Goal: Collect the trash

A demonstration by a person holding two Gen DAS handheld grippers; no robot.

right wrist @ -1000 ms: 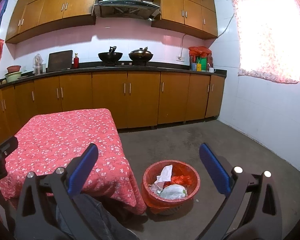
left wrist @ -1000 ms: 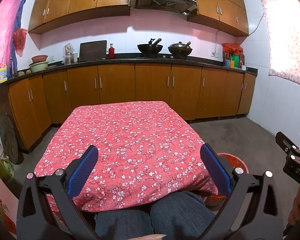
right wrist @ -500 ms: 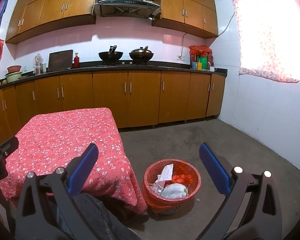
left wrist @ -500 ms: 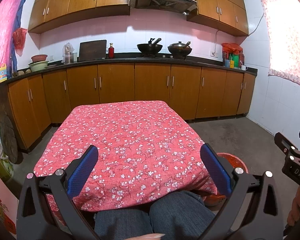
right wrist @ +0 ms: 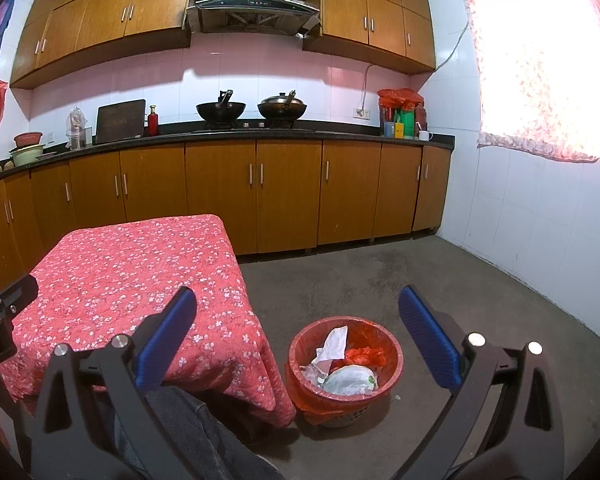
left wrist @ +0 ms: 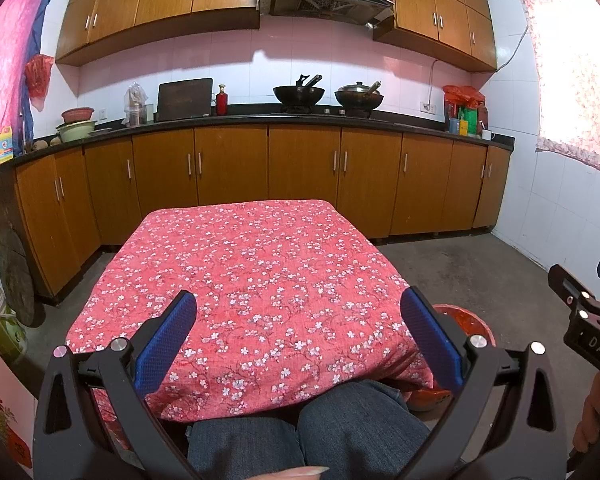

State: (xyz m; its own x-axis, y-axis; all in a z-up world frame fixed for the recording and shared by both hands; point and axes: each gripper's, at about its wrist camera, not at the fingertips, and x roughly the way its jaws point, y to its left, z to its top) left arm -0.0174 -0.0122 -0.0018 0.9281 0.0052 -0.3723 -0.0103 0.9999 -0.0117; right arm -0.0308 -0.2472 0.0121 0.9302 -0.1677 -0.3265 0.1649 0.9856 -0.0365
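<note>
Red bin [right wrist: 345, 364] on floor just beside table [right wrist: 132, 280], holding paper and bags | left gripper [left wrist: 300, 336] wide, empty, above tablecloth | right gripper [right wrist: 298, 340] wide, empty, above bin | advice: no loose trash visible; scan before reaching.

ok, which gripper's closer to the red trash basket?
Right. The right gripper hangs open just above and short of the red trash basket on the floor. The left gripper is open over the table, which half-hides the basket.
</note>
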